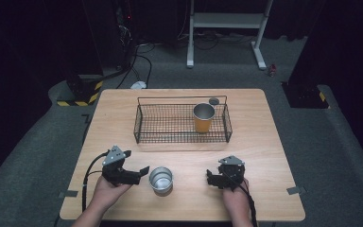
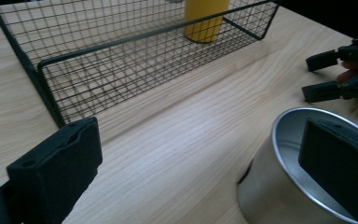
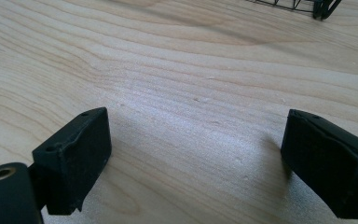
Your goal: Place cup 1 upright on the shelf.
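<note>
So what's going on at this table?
A person holds a black two-jaw gripper in each hand over a wooden table. The left gripper, jaws open, sits right beside a shiny silver metal cup. The right gripper is open over bare wood. Behind them, a black wire basket holds a yellow cup.

Left claw (image 1: 139,162) held low, jaws spread wide, right claw (image 1: 211,176) likewise agape, both hand-held
</note>
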